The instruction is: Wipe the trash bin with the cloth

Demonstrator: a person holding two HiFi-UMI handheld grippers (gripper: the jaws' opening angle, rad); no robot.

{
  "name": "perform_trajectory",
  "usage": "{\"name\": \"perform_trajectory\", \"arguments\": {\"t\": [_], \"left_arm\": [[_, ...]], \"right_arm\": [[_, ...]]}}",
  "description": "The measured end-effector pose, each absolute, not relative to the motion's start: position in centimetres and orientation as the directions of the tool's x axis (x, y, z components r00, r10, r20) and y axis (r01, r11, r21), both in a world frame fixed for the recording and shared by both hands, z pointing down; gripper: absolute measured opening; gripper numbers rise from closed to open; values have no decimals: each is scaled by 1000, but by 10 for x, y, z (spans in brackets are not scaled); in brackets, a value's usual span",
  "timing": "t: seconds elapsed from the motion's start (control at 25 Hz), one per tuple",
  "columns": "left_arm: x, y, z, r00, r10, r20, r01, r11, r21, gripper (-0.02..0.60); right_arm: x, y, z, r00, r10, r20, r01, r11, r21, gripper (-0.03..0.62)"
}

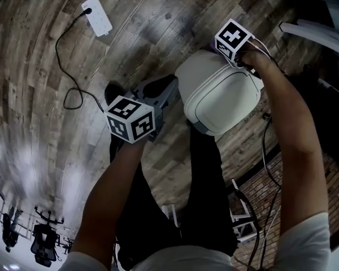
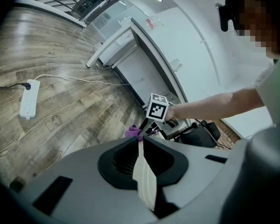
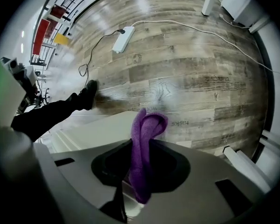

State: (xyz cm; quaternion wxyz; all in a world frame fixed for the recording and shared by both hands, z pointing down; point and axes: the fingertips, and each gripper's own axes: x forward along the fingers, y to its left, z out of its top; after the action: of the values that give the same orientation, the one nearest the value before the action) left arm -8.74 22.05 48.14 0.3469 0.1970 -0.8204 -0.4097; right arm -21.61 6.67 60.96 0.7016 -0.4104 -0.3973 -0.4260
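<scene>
One cloth in right gripper; one trash bin.

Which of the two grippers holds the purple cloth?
The right gripper: it is shut on the cloth. The left gripper pinches a pale edge, apparently of the bin.

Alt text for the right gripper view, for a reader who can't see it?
The right gripper is shut on a purple cloth, which is folded over past its jaws, with the pale trash bin just beyond. Farther off lie a wooden floor and a white power strip.
</scene>
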Motion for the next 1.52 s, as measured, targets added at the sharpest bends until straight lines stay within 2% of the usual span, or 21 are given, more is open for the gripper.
{"name": "perform_trajectory", "arguments": {"t": [0.64,1.12,1.52], "left_arm": [[-45,231,504,-671,-595,443,22,580,814,32],[7,232,547,-617,-592,518,132,571,810,32],[57,212,565,-560,-629,538,189,535,823,32]], "right_arm": [[-154,110,606,365,-296,883,926,212,-312,100],[-95,125,606,387,-364,847,922,130,-365,100],[-9,143,606,499,-467,730,848,91,-522,100]]}}
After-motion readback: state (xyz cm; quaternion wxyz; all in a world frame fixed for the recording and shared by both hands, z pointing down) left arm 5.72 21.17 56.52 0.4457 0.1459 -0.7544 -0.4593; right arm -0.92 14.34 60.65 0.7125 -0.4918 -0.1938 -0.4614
